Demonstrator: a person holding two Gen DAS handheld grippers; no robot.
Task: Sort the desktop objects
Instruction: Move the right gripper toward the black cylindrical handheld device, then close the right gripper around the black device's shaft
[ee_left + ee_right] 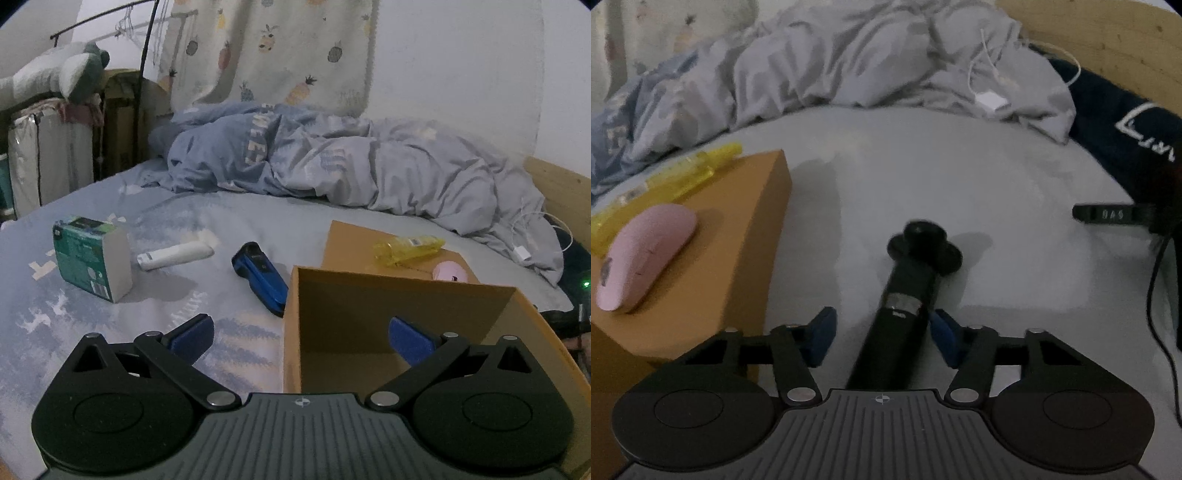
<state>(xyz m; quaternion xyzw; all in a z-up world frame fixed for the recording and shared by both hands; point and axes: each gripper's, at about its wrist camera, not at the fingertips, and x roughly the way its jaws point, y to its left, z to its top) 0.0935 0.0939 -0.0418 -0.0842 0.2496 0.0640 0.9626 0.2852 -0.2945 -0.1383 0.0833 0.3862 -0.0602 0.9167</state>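
Observation:
A black rod with a knobbed head (910,280) lies on the grey sheet, pointing away from me. My right gripper (882,338) straddles its near end; the right pad sits against it and the left pad (822,336) stands a little off, so the jaws are open. My left gripper (301,341) hangs open over the near left wall of an open cardboard box (369,295). On the box's flap (713,258) rest a pink mouse (646,254) and a clear yellow item (665,177). A blue device (260,277), a white tube (173,254) and a green pack (92,258) lie left of the box.
A crumpled blue-grey duvet (351,162) fills the back of the bed, with a white charger and cable (990,98) on it. At the right are a dark garment (1126,122), a black clip (1108,214), a black cable (1160,314) and the wooden bed frame (1108,37).

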